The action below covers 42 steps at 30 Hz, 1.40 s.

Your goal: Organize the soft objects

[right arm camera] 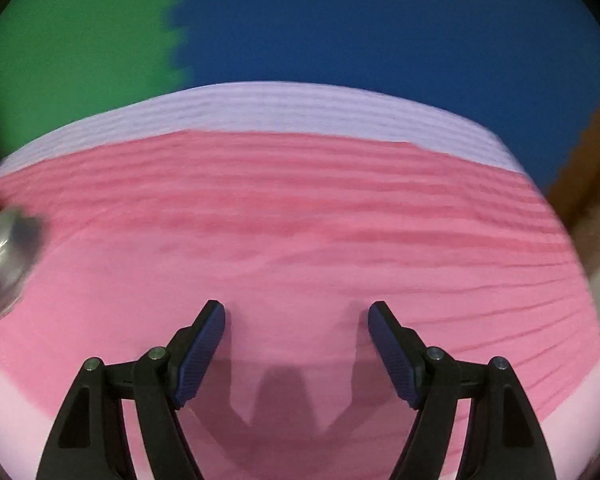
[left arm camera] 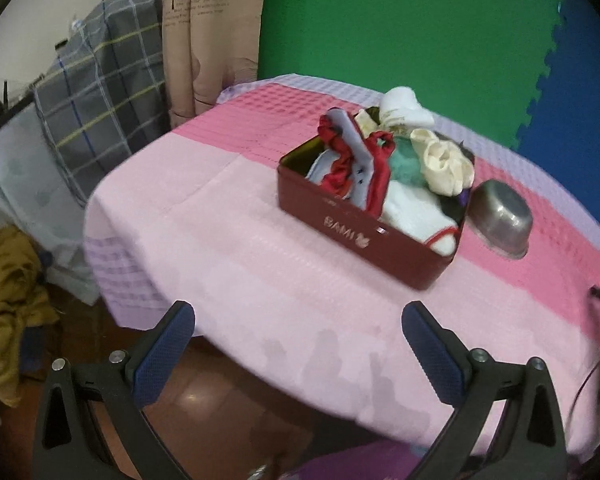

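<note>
Nearest, left gripper (left arm camera: 298,322) spread wide, nothing between its blue pads, hovering over the near edge of the pink tablecloth (left arm camera: 228,248). Right gripper (right arm camera: 296,312) likewise wide and empty above bare pink cloth. Farther in, a dark red tin (left arm camera: 340,220) lettered "BAMI", stuffed with soft things (left arm camera: 384,164): red, white, cream, teal. Just beside it, a metal bowl (left arm camera: 504,216). Beyond, green and blue foam mats (left arm camera: 380,32).

Evenly lit, motion-blurred, fisheye-bent edges, soft shadows
</note>
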Each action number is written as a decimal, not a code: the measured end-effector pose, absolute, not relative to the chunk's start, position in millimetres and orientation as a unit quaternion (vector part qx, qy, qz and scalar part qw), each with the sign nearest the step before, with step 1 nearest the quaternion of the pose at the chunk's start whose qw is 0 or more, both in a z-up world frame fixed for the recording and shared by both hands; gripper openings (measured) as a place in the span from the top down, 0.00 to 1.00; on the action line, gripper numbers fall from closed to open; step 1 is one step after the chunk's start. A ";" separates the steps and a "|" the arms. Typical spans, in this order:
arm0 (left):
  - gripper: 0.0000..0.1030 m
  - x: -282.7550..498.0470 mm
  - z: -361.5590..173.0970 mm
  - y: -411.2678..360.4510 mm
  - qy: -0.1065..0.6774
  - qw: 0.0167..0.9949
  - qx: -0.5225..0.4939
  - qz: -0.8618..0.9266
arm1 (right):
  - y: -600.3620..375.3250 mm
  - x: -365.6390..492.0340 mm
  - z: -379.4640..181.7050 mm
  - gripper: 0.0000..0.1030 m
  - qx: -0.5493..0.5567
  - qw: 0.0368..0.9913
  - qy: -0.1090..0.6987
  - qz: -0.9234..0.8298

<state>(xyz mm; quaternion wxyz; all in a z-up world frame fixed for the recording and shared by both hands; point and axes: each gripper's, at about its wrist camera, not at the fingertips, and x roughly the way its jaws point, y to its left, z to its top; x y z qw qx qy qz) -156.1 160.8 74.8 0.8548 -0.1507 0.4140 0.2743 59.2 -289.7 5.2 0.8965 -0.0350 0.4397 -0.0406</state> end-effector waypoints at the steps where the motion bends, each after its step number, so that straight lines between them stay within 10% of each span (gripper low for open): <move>1: 0.00 -158.9 75.0 160.8 0.414 0.855 -0.147 0.275 | -301.9 64.5 3.5 0.12 -0.038 0.897 0.437 -0.053; 3: 0.00 -162.6 74.5 159.5 0.416 0.854 -0.137 0.280 | -328.0 76.5 -2.2 0.00 0.003 0.892 0.451 -0.044; 42: 0.00 -174.0 45.4 196.9 0.459 0.820 -0.174 0.293 | -342.3 73.4 -7.8 0.00 0.020 0.888 0.456 -0.048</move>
